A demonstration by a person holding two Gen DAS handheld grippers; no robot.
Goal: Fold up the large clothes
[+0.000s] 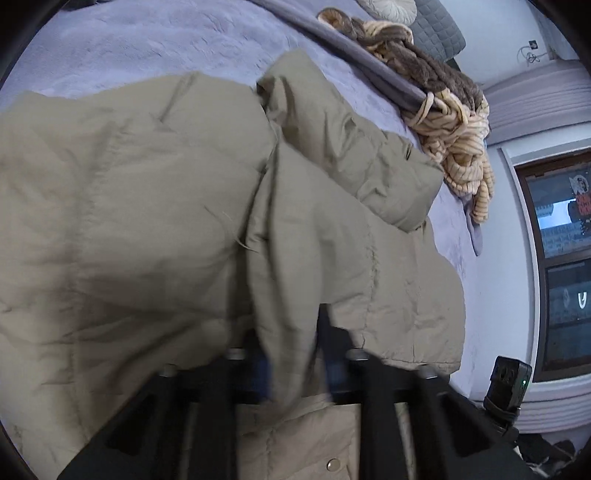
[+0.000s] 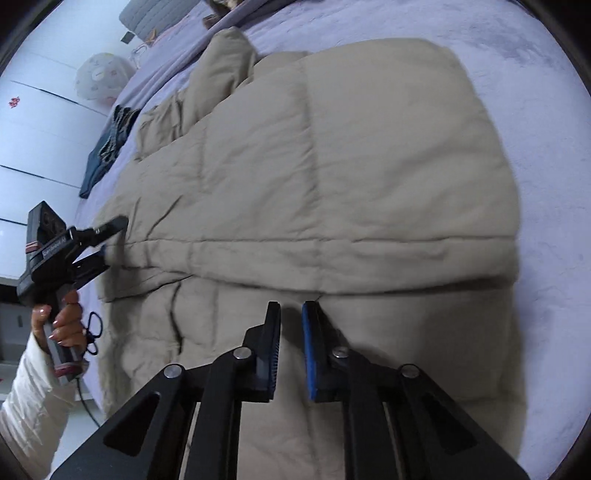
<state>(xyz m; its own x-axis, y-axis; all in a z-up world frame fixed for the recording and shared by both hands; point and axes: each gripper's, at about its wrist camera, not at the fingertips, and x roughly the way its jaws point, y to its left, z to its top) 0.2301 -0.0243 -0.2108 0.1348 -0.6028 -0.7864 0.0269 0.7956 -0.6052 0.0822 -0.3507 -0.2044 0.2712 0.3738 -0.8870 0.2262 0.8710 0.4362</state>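
Note:
A large khaki puffer jacket (image 1: pixel 129 203) lies spread on the bed, one part folded over the rest (image 2: pixel 332 166). In the left wrist view a fold of the jacket hangs between the fingers of my left gripper (image 1: pixel 291 354) and hides their tips; the gripper is shut on it. From the right wrist view the left gripper (image 2: pixel 112 240) pinches the jacket's edge at the bed's left side, held by a hand (image 2: pixel 66 325) in a white sleeve. My right gripper (image 2: pixel 291 332) hovers over the jacket just below the fold line. Only a narrow slit shows between its pads, with no fabric in it.
The bed's lilac cover (image 2: pixel 546 110) surrounds the jacket. A cream and brown knitted pile (image 1: pixel 458 147) lies at one edge, dark blue clothing (image 2: pixel 107 151) at another. A grey cushion (image 1: pixel 436 29) sits beyond the pile. A dark window (image 1: pixel 561 258) and white wall flank the bed.

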